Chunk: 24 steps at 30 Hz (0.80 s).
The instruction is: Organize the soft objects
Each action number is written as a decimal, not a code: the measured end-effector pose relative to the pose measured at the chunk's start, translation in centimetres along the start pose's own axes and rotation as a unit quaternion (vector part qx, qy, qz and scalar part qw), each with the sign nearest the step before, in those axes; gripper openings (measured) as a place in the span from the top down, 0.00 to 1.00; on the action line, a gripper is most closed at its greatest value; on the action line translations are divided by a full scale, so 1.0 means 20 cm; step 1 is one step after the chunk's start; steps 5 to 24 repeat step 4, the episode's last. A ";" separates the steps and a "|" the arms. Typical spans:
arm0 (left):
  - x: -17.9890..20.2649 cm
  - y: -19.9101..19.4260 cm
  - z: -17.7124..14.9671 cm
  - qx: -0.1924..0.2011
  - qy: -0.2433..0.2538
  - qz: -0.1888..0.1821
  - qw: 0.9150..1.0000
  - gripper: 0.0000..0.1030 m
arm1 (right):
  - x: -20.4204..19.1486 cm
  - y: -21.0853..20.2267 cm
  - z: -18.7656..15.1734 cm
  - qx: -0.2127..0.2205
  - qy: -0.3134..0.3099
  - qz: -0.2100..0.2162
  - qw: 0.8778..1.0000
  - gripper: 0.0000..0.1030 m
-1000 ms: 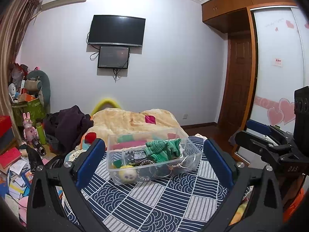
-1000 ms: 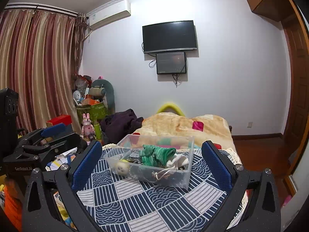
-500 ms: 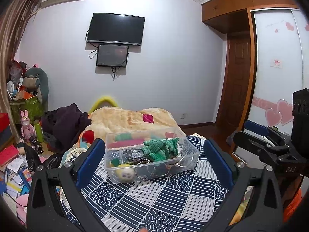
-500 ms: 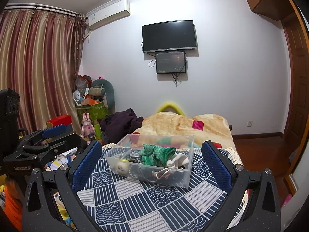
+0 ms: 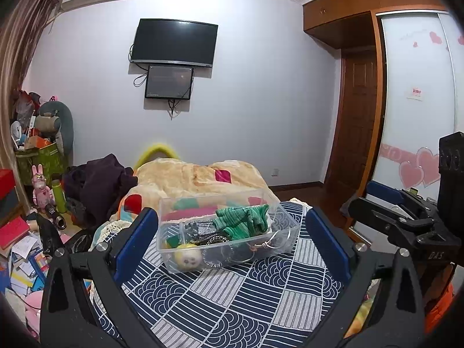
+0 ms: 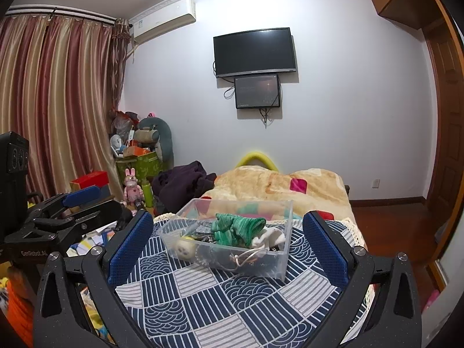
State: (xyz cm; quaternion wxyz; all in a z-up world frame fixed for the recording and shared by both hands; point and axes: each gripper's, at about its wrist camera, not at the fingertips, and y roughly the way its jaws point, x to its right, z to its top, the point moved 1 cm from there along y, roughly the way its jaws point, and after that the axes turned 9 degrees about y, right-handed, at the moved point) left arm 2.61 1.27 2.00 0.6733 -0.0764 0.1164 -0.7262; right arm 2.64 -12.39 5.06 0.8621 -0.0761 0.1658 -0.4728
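Observation:
A clear plastic box (image 5: 285, 229) (image 6: 285, 249) stands on a blue and white patterned cloth (image 5: 232, 298) (image 6: 229, 301). In it lie a green knitted piece (image 5: 243, 220) (image 6: 237, 227), a pale plush ball with a face (image 5: 188, 258) (image 6: 185, 249), a white cloth (image 6: 269, 237), dark trinkets and metal rings. My left gripper (image 5: 232, 237) is open and empty, short of the box. My right gripper (image 6: 227, 240) is open and empty, also short of the box. Each gripper shows at the side of the other's view.
A bed with a beige blanket (image 5: 191, 177) lies behind the box. Dark clothes (image 5: 98, 185) are heaped at its left. Books, toys and boxes (image 5: 26, 232) clutter the floor at left. A wardrobe (image 5: 417, 110) and door (image 5: 356, 124) stand at right.
The left wrist view has shifted slightly, so the box sits a little higher and more to the right in it. Both grippers stay open. Nothing in the box has moved.

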 end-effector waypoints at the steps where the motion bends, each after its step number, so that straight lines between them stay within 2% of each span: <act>1: 0.00 0.00 0.00 -0.001 0.000 0.000 1.000 0.00 | 0.00 0.00 0.00 0.000 0.000 0.000 1.000 0.00; 24: 0.01 0.01 0.00 -0.003 0.001 -0.003 1.000 0.00 | 0.00 0.00 0.00 -0.001 0.003 -0.001 1.000 0.00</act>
